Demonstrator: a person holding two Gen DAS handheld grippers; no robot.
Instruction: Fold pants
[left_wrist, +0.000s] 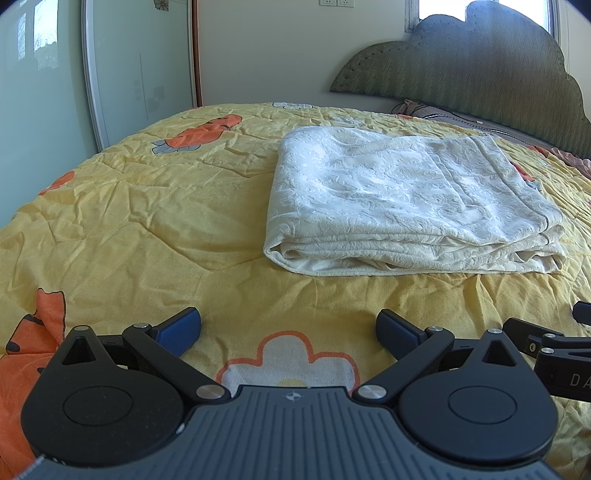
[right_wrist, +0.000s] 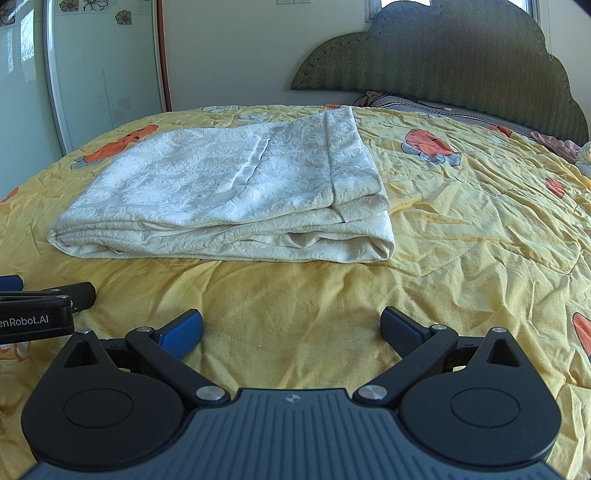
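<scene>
Pants lie on the bed, cream with a raised pattern, already doubled into a thick flat rectangle with several layers stacked at the near edge. They sit out in front of both tools, well apart from either one. From the right wrist view a hemmed strip runs along the right side of the top layer, and the near right corner gapes a little where the layers bulge open.

The left gripper hovers low over the yellow quilt, fingers spread wide with nothing between them. The right gripper sits just beside it, fingers likewise apart and empty.

I'd judge the folding close to done, or one last fold away. If another fold is wanted, each tool should take a near corner and pinch through every layer, not just the top sheet, then carry both corners together so the stack stays square. That loose right corner is the one likely to slip or splay, so it deserves the deeper bite.
</scene>
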